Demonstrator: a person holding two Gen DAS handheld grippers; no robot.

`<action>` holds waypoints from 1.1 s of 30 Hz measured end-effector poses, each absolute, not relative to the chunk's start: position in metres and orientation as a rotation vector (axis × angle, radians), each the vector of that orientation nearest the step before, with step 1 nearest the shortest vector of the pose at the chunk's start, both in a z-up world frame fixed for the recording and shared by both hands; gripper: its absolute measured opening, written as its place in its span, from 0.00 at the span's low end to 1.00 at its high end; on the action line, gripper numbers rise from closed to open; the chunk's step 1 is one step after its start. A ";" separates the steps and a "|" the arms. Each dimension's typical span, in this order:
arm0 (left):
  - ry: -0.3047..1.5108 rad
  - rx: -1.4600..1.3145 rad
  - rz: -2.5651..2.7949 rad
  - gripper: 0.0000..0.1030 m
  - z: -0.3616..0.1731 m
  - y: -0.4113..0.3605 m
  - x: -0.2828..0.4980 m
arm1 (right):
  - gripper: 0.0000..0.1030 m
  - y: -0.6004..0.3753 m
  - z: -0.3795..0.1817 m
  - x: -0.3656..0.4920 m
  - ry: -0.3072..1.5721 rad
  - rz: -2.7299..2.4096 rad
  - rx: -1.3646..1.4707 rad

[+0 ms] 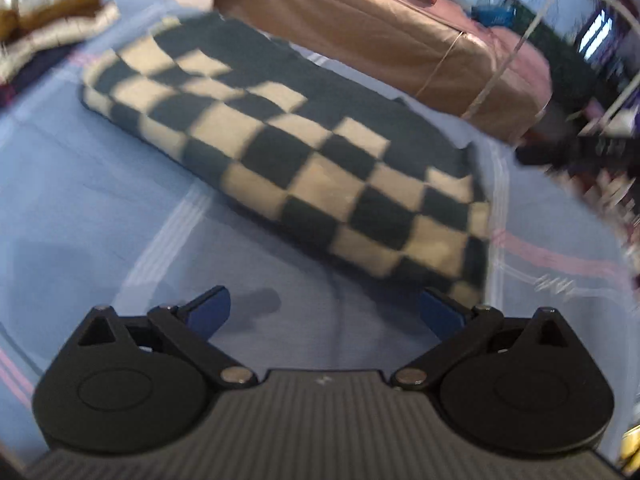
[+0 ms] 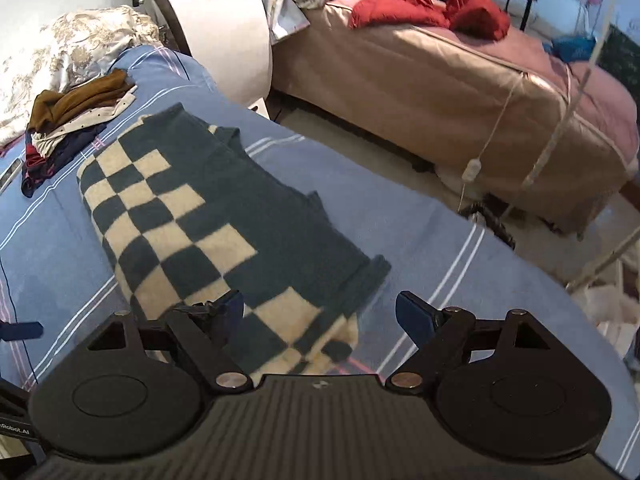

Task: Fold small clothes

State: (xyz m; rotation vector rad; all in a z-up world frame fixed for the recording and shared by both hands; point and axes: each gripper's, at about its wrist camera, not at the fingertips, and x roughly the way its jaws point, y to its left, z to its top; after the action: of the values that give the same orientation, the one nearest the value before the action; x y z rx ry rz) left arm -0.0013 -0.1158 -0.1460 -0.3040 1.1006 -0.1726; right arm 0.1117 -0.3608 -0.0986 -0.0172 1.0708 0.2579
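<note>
A dark-teal and cream checkered sweater [image 1: 280, 148] lies folded into a long strip on the blue striped bedsheet [image 1: 80, 208]. My left gripper [image 1: 324, 312] is open above the sheet, just short of the sweater's near edge, with nothing between its fingers. In the right wrist view the same sweater [image 2: 192, 220] runs from the far left toward me. My right gripper [image 2: 320, 312] is open over its near end, the left fingertip [image 2: 230, 306] above the checkered fabric and the right fingertip [image 2: 412, 312] above bare sheet [image 2: 400, 220].
A pile of small clothes [image 2: 76, 120], brown on top, sits at the far left of the bed, beside a floral quilt [image 2: 60, 52]. A white machine [image 2: 224, 28] stands behind the bed. A second bed [image 2: 460, 88] with red garments [image 2: 432, 8] lies across a floor gap on the right.
</note>
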 end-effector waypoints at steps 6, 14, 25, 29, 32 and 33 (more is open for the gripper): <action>1.169 -0.505 -0.164 0.95 -0.186 -0.134 0.019 | 1.00 -0.386 -0.143 0.127 1.133 0.247 0.138; 1.220 -0.584 -0.211 0.80 -0.224 -0.168 0.038 | 1.00 -0.390 -0.198 0.147 1.234 0.329 0.389; 1.273 -0.689 -0.279 0.36 -0.243 -0.190 0.057 | 1.00 -0.399 -0.222 0.153 1.247 0.387 0.671; 1.296 -0.752 -0.268 0.26 -0.249 -0.187 0.059 | 0.42 -0.405 -0.228 0.151 1.249 0.322 0.702; 1.294 -0.707 -0.280 0.22 -0.246 -0.196 0.062 | 0.37 -0.411 -0.230 0.147 1.246 0.317 0.753; 1.298 -0.725 -0.281 0.22 -0.245 -0.197 0.062 | 0.34 -0.412 -0.229 0.146 1.245 0.317 0.755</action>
State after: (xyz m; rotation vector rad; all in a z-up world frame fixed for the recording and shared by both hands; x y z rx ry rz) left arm 0.0623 -0.1965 -0.2453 -0.7253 1.2978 -0.2809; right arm 0.1464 -0.4119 -0.2292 0.7548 1.2446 0.3166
